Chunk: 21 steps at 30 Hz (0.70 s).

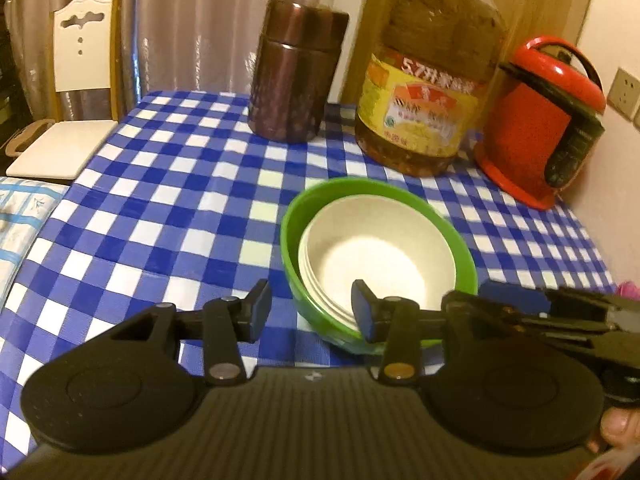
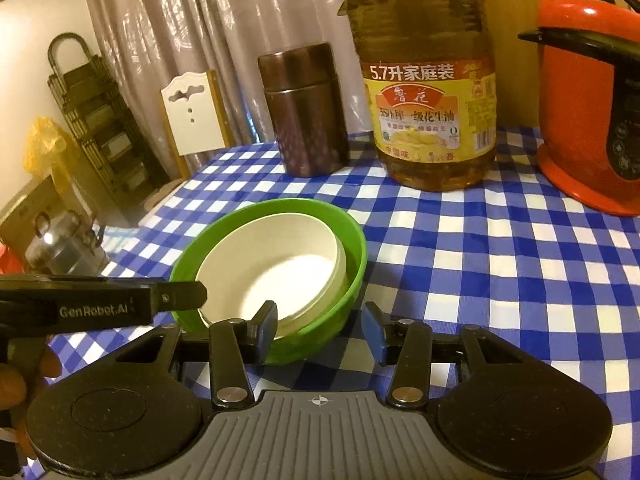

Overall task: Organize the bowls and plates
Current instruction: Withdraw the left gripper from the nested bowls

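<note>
Left gripper (image 1: 311, 316) spread apart, empty, straddling the near-left rim of green bowl (image 1: 294, 216); right gripper (image 2: 320, 330) likewise apart, straddling the near-right rim. Stack of white bowls (image 1: 380, 248) nested inside, pushed toward 7 o'clock in the left view. Seen from the left tool, bowl at 1 o'clock; from the right tool, 11 o'clock; both about equally near. Round, so no long axis. Beyond, at 12 o'clock on the checked tablecloth (image 2: 500, 264): brown canister (image 2: 304, 112), oil jug (image 2: 428, 80).

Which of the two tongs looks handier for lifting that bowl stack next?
Probably the right tongs: they are open and already straddle the near rim of the green bowl. The left tongs, also open, sit mostly beside it.
</note>
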Available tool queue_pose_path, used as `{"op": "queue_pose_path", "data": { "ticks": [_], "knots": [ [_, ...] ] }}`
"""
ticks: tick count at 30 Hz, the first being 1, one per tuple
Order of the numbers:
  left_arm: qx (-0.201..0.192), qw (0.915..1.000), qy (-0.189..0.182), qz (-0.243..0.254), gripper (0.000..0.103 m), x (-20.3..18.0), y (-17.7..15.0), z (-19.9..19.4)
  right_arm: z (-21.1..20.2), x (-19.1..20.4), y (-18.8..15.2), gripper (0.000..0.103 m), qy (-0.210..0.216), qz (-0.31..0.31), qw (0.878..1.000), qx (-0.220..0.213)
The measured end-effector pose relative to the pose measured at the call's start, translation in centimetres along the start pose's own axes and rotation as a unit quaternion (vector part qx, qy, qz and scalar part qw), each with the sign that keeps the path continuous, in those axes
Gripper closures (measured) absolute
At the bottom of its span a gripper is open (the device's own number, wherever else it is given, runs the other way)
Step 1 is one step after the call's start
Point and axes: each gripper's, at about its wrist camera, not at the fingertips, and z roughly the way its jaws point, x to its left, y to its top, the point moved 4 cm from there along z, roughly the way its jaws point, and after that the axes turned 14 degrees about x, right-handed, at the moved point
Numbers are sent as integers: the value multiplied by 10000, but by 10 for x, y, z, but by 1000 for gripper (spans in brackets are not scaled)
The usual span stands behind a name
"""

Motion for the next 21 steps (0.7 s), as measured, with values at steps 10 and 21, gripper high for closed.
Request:
{"op": "queue_pose_path", "data": {
  "ticks": [10, 21],
  "knots": [
    [-315, 9984, -252, -391, 63, 3, -4, -25, -23, -9, -6, 56, 237, 497, 9985, -70],
    [-155, 9994, -163, -261, 63, -10, -44, -77, -75, 3, -36, 56, 333, 1025, 9941, 148]
  ]
}}
